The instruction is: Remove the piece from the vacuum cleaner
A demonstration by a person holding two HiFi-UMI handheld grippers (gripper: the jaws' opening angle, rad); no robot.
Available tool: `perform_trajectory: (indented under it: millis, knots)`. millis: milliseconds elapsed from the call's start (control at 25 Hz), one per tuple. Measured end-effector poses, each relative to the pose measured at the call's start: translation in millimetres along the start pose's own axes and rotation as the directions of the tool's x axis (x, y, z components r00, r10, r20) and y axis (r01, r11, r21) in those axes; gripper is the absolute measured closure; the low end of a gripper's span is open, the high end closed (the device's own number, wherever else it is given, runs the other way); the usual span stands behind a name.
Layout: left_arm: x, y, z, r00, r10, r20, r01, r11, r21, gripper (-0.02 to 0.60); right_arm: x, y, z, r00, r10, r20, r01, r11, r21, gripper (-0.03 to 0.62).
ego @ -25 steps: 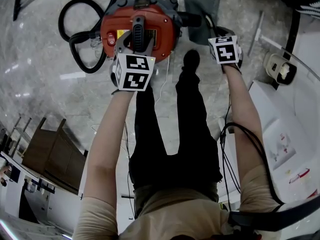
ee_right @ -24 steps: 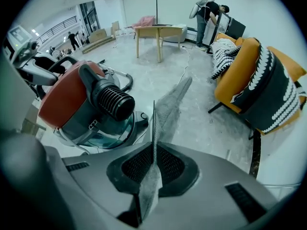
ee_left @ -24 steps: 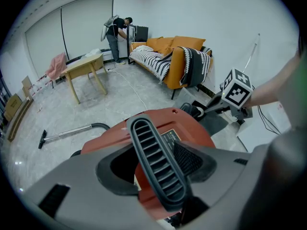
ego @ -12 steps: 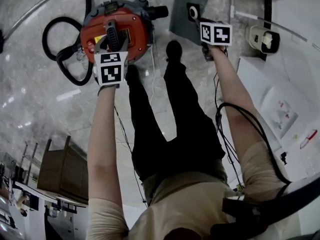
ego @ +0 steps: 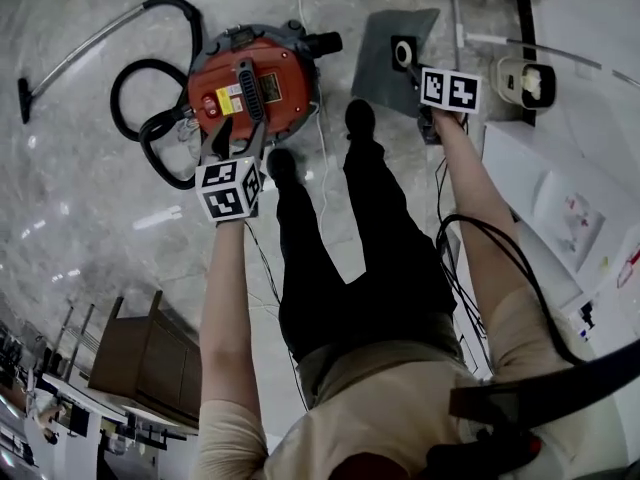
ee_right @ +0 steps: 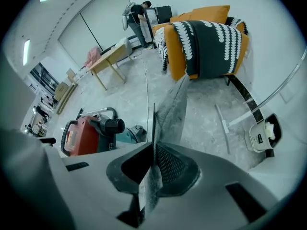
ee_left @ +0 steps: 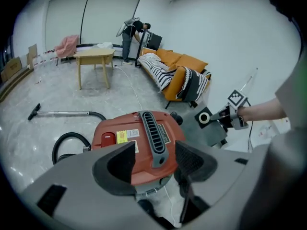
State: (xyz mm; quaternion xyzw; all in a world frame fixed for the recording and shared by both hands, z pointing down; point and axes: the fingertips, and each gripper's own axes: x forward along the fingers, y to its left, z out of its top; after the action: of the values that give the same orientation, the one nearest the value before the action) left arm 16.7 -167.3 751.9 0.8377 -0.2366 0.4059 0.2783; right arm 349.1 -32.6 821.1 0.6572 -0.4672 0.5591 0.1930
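The red vacuum cleaner point(ego: 255, 83) stands on the marble floor, its black inlet port pointing right with nothing on it. My left gripper point(ego: 234, 146) hangs open above its near edge, and the grey top handle point(ee_left: 153, 133) shows between the spread jaws without touching them. My right gripper point(ego: 415, 76) is shut on the edge of a flat grey dust bag point(ego: 385, 43) with a white-ringed hole. It holds the bag off the floor, apart from the vacuum. In the right gripper view the bag point(ee_right: 172, 104) runs edge-on between the closed pads of that gripper point(ee_right: 152, 169).
A black hose point(ego: 150, 118) coils left of the vacuum, joined to a metal wand point(ego: 70, 53). A white unit point(ego: 525, 80) and white furniture point(ego: 560, 198) stand at the right. My feet are just below the vacuum. A sofa point(ee_right: 206, 37), a wooden table point(ee_left: 93, 56) and a person point(ee_left: 132, 35) are far off.
The dust bag has come off the vacuum's port and moved right with the right gripper. The left gripper has drawn back from the vacuum's handle towards me and risen.
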Motion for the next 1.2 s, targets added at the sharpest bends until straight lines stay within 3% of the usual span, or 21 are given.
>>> perform_trajectory:
  millis: [240,360,640,960,1200]
  knots:
    - [-56.8,-1.9,-15.8,0.997,-0.072,0.025,0.073,0.995,-0.062,0.333,-43.2,12.6,-18.6,0.999,0.010,0.039,-0.015,0.989,0.148,0.563]
    - [-86.2,9.8,-17.5,0.998,-0.061,0.032,0.064,0.993,-0.098,0.332,-68.1,33.7,-26.1,0.999,0.015,0.037,-0.020,0.988,0.155,0.563]
    - [-167.7,9.9,13.7,0.988,-0.096,0.119,0.109,0.989,-0.102,0.333,-138.5,89.8,-27.1,0.997,0.021,0.071,-0.031,0.990,0.141,0.563]
    - [-233.9,-35.2,33.5,0.973,-0.202,0.115,0.200,0.979,0.027,0.333,-203.4,129.7,-4.6,0.984,0.048,0.170,-0.077,0.983,0.167,0.563]
    - [-277.8,-45.5,41.8,0.957,-0.240,0.163,0.235,0.971,0.052,0.333,-252.5,154.7,1.6,0.970,0.070,0.233,-0.103,0.986,0.132,0.563]
